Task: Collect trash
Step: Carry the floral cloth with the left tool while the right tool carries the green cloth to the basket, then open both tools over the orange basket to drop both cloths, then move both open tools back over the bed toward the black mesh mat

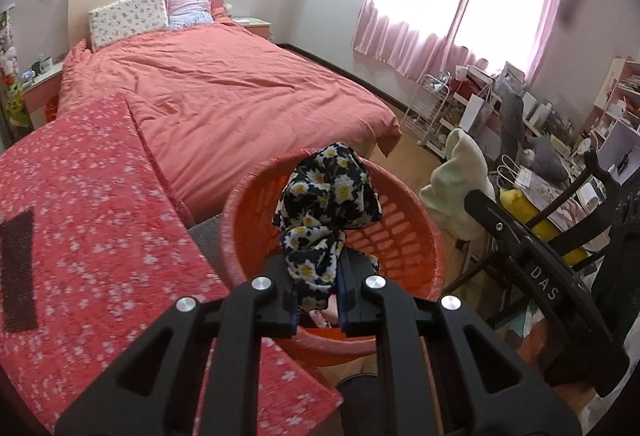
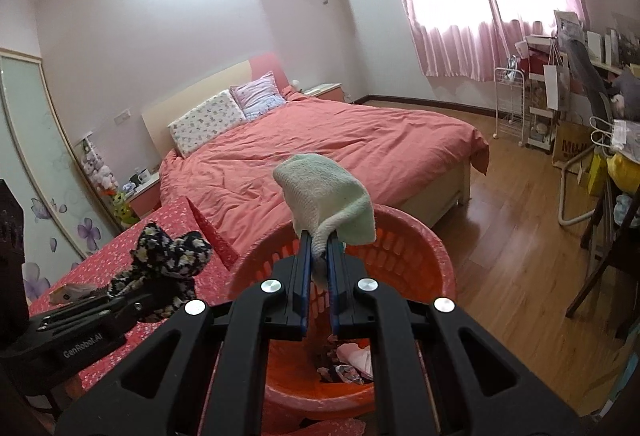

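Observation:
My left gripper is shut on a black cloth with yellow-white flowers and holds it over the orange plastic basket. The same cloth and left gripper show at the left of the right wrist view, beside the basket. My right gripper is shut on a pale green towel and holds it above the basket's far rim. That towel also shows in the left wrist view, right of the basket. Several crumpled items lie in the basket's bottom.
A table with a red flowered cloth stands left of the basket. A bed with a salmon cover lies behind. A dark chair and a cluttered desk are at the right, on a wooden floor.

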Motion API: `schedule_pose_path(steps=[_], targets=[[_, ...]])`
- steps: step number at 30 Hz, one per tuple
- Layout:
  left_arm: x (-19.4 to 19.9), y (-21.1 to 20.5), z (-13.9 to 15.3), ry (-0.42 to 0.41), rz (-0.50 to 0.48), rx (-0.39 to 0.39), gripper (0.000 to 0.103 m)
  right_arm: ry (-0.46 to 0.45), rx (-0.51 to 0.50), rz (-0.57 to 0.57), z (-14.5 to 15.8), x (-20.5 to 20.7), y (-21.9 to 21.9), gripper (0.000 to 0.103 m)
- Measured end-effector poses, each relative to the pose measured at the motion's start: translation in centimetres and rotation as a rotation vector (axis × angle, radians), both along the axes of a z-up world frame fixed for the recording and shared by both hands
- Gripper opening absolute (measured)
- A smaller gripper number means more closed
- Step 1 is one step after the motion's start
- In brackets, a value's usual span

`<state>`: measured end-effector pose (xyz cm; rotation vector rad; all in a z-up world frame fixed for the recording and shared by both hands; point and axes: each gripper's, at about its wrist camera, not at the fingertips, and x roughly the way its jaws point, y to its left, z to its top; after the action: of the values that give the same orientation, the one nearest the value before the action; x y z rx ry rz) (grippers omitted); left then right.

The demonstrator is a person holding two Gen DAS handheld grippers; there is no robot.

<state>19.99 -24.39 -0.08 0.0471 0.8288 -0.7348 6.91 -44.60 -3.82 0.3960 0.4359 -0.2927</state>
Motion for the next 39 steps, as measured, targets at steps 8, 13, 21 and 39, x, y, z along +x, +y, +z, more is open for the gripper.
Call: schedule_pose_path(steps=[8, 13, 21, 39], targets=[[1.6, -2.0, -2.2, 0.04, -0.001, 0.028, 0.019, 0.016, 0.03, -0.004, -0.8, 0.7, -0.8, 0.008], [2.5, -2.1, -3.6, 0.056, 0.028, 0.067, 0.038, 0.049, 0.08, 0.003, -1.8, 1.6, -1.8, 0.02], [3.6, 0.7, -4.6, 0.058, 0.096, 0.101, 0.048, 0.096, 0.082, -0.007, -2.8, 1.5, -1.7, 0.04], [4.5, 14.0, -4.9, -0.018, 0.335, 0.221, 0.057, 0.148, -0.002, 0.082, -1.8, 3.1, 3.2, 0.04]])
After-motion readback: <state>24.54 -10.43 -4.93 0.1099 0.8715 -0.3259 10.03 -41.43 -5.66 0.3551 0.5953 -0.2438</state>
